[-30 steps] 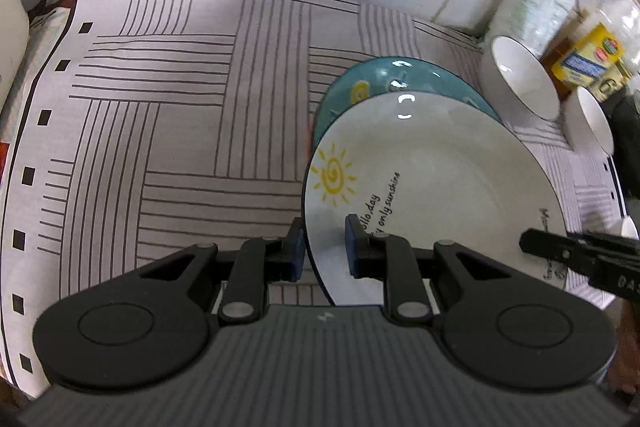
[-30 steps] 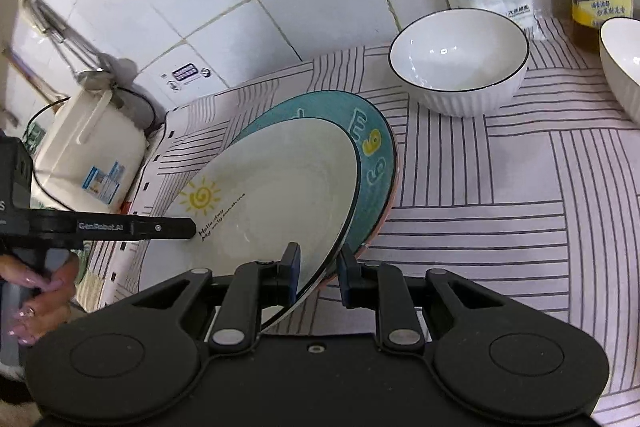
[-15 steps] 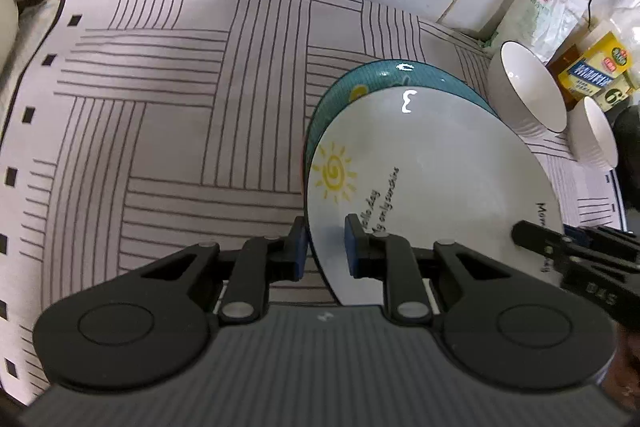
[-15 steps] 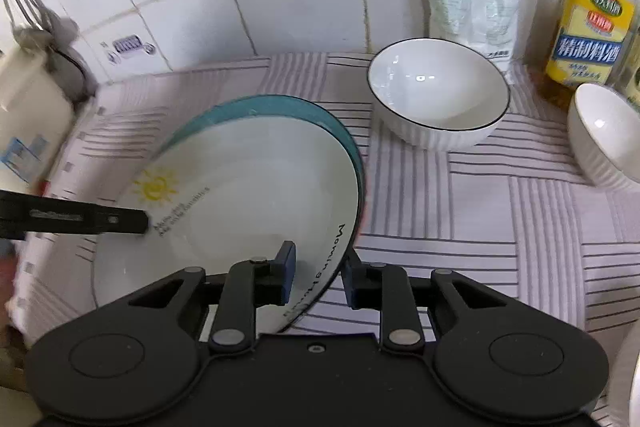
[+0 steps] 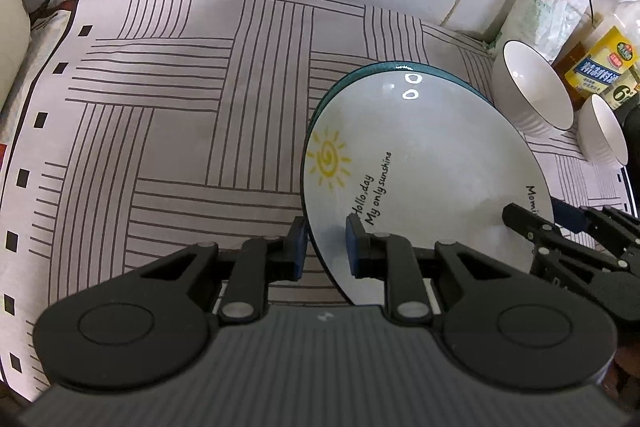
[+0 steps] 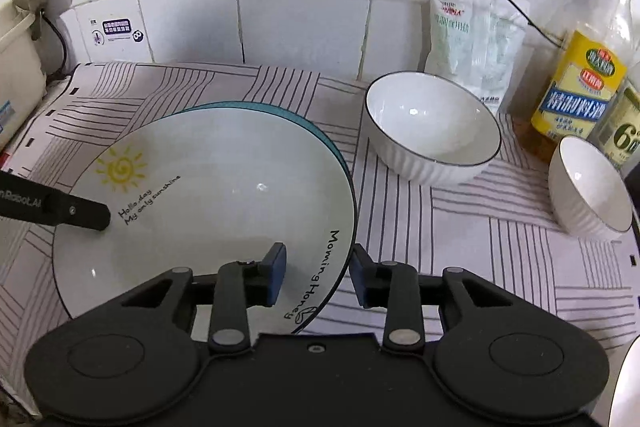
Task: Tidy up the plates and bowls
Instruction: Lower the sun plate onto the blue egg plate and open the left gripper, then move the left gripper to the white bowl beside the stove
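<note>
The white plate (image 6: pixel 208 195) lay stacked on the teal plate (image 6: pixel 320 135) on the counter (image 6: pixel 460 247). The left gripper (image 5: pixel 326 247) clamped its near rim; the right gripper (image 6: pixel 318 273), jaws just opening, straddled the opposite rim unpressed. A one-sided hold risked tilting or sliding the plate.

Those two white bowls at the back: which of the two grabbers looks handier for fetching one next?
Probably the right gripper. Its jaws have just been opening off the sun plate, and the nearer bowl sits just ahead on its side. The left gripper is clamped on the plate's far rim.
</note>
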`<state>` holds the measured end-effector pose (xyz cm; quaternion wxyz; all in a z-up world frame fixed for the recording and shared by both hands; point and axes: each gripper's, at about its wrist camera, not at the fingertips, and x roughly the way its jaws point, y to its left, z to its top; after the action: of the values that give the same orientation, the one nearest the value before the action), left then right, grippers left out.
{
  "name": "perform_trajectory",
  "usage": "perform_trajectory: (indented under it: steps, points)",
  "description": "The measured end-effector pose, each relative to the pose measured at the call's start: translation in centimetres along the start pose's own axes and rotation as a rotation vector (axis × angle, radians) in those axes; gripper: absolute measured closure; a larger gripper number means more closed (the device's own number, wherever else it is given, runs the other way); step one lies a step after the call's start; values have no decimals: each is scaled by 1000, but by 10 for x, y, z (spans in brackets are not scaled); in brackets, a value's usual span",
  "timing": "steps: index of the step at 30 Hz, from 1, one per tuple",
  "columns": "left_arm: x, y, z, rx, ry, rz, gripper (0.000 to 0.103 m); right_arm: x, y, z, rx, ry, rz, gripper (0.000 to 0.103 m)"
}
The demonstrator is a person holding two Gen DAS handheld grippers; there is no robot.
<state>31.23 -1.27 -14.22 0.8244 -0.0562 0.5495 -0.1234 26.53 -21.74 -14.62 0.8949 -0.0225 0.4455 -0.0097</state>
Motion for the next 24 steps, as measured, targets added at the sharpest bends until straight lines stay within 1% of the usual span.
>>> perform_trajectory:
  steps: [2, 4, 6, 7, 9, 12, 14, 16, 19, 20, 22, 24]
  points:
    - [-1, -1, 0, -2, 17, -2, 82, 1, 2, -1, -17, -13, -13, 64]
    - [-3, -2, -2, -16, 59, -16, 80, -1, -3, 4, 36, 18, 2, 64]
    - [-12, -2, -7, -48, 60, -11, 78, -15, -13, 5, 125, -20, 38, 63]
    - [-18, -6, -10, -35, 48, -5, 77, -24, -16, 3, 153, -38, 44, 63]
    - [-28, -14, -16, -6, 32, 5, 76, -43, -20, -2, 168, -78, 45, 63]
    - [-42, -26, -20, 18, 34, -28, 76, -69, -22, -15, 161, -116, 67, 63]
    - [-54, -35, -24, 47, 26, -30, 72, -84, -27, -23, 155, -127, 81, 63]
    - [-65, -48, -27, 83, 27, -37, 64, -101, -32, -27, 140, -100, 83, 63]
    - [-82, -67, -34, 124, 29, -61, 61, -127, -42, -29, 153, -86, 66, 62]
    - [-88, -72, -38, 136, 23, -65, 60, -137, -44, -31, 152, -95, 67, 61]
    - [-98, -82, -45, 154, 15, -73, 51, -157, -48, -34, 142, -123, 74, 56]
    - [-105, -90, -51, 162, 15, -78, 46, -173, -50, -39, 133, -152, 64, 53]
